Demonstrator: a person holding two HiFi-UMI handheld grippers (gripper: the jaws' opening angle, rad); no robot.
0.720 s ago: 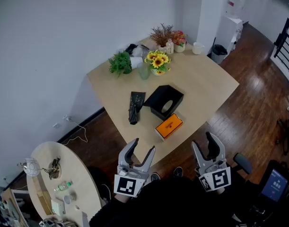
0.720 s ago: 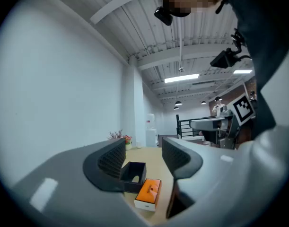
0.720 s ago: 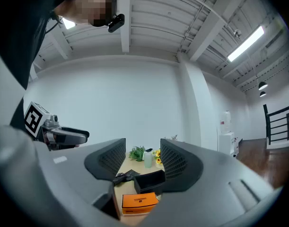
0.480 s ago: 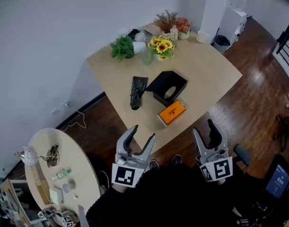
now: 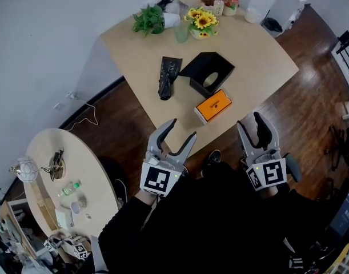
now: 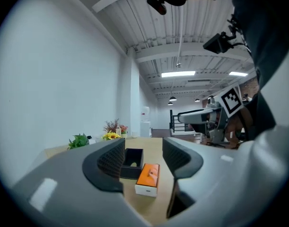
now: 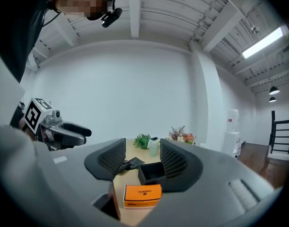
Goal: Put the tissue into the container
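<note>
An orange tissue box (image 5: 213, 105) lies near the front edge of the wooden table (image 5: 260, 56), with a white base showing in the left gripper view (image 6: 148, 178) and the right gripper view (image 7: 142, 195). Just behind it stands an open black container (image 5: 211, 75) (image 6: 131, 163) (image 7: 153, 172). My left gripper (image 5: 183, 131) (image 6: 143, 155) hovers open and empty short of the table edge. My right gripper (image 5: 250, 121) (image 7: 143, 160) is level with it to the right, also open with nothing between its fingers.
A black bag (image 5: 167, 77) (image 7: 130, 163) lies left of the container. Sunflowers (image 5: 203, 20), a green plant (image 5: 149, 19), a cup and dried flowers crowd the far edge. A round side table (image 5: 65, 187) with small items stands at the lower left, on dark wood floor (image 5: 311, 101).
The table has slid upward in the head view. Both grippers now sit closer to its near edge, still open and empty.
</note>
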